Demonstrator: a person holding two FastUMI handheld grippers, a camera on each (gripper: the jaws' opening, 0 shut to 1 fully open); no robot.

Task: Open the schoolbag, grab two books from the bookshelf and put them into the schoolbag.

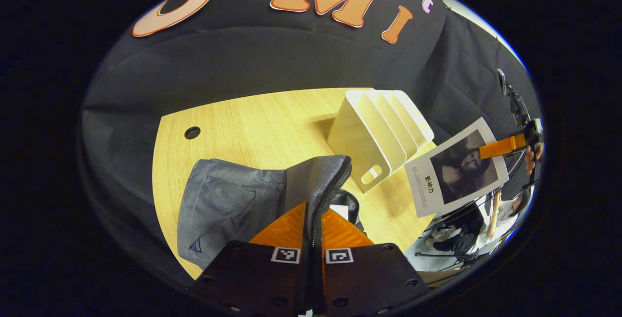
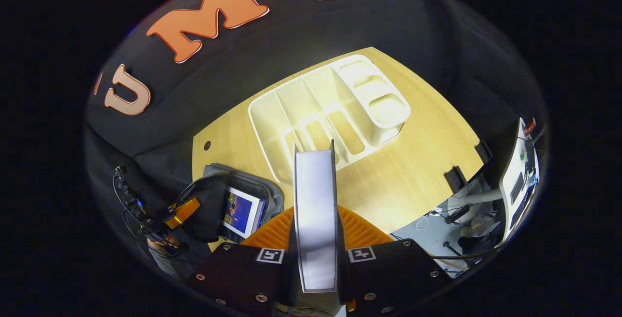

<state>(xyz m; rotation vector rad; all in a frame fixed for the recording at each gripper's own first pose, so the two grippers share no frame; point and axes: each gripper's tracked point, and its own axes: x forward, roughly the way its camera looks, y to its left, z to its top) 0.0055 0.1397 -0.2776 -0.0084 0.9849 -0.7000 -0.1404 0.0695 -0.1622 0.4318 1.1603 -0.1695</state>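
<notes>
The grey schoolbag (image 1: pixel 228 205) lies on the wooden table (image 1: pixel 252 122), and my left gripper (image 1: pixel 311 210) is shut on its zipper edge, holding the mouth up. In the right gripper view the schoolbag (image 2: pixel 272 193) is open with a blue-covered book (image 2: pixel 241 211) inside, the left gripper (image 2: pixel 187 208) at its rim. My right gripper (image 2: pixel 316 210) is shut on a second book (image 2: pixel 315 185), seen edge-on, in the air above the table. From the left gripper view, that book (image 1: pixel 457 171) has a grey portrait cover, with the right gripper (image 1: pixel 486 150) clamping it. The white bookshelf (image 1: pixel 374 132) stands with its slots bare.
A round cable hole (image 1: pixel 192 132) is in the table's far left part. Black clamps (image 2: pixel 457 177) sit on the table's right edge. Beyond it stand a white device (image 2: pixel 520 181) and cables on the floor. A hand (image 1: pixel 532 154) holds the right gripper.
</notes>
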